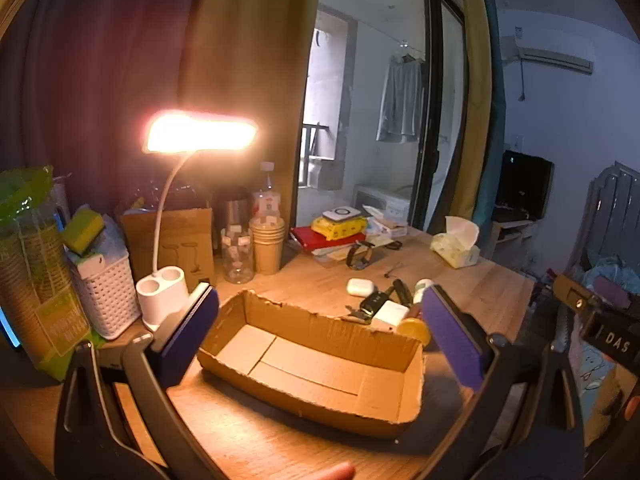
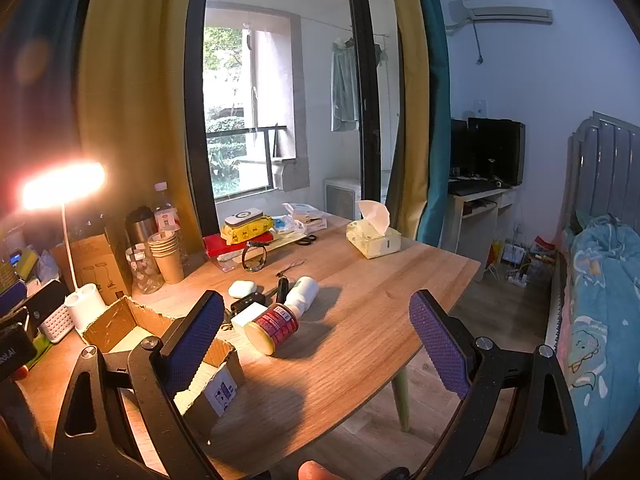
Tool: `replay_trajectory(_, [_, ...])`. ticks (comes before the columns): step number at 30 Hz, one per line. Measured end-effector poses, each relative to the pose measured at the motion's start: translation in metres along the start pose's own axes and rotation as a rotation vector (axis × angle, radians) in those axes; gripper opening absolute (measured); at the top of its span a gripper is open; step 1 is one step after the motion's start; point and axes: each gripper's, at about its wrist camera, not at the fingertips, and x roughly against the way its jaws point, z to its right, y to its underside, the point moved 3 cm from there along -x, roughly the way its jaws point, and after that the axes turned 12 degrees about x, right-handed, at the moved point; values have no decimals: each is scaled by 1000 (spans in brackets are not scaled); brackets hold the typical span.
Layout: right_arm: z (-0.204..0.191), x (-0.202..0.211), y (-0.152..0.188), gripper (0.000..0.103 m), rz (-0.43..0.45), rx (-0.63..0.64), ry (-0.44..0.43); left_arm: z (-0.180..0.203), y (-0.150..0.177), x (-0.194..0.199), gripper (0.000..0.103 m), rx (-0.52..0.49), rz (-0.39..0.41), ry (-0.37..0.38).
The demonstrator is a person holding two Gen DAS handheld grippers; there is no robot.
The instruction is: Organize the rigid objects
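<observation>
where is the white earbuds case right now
In the right wrist view the white earbuds case lies on the wooden table left of centre, just behind the black car key, beyond the cardboard box.

Wooden table [image 2: 360,280] on wood-plank floor [image 2: 492,312], lit desk lamp [image 2: 64,184] at left, yellow and teal curtains [image 2: 416,112] flanking glass balcony door [image 2: 248,112], wall air conditioner [image 2: 508,12], dark monitor [image 2: 496,152] on small desk, bed [image 2: 600,280] at right.
</observation>
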Motion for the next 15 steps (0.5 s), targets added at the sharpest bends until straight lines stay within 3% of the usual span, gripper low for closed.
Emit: replay_trajectory(15, [-4,3,0,96,-8,8,-13,-7,-2,0,102,53,-34,32])
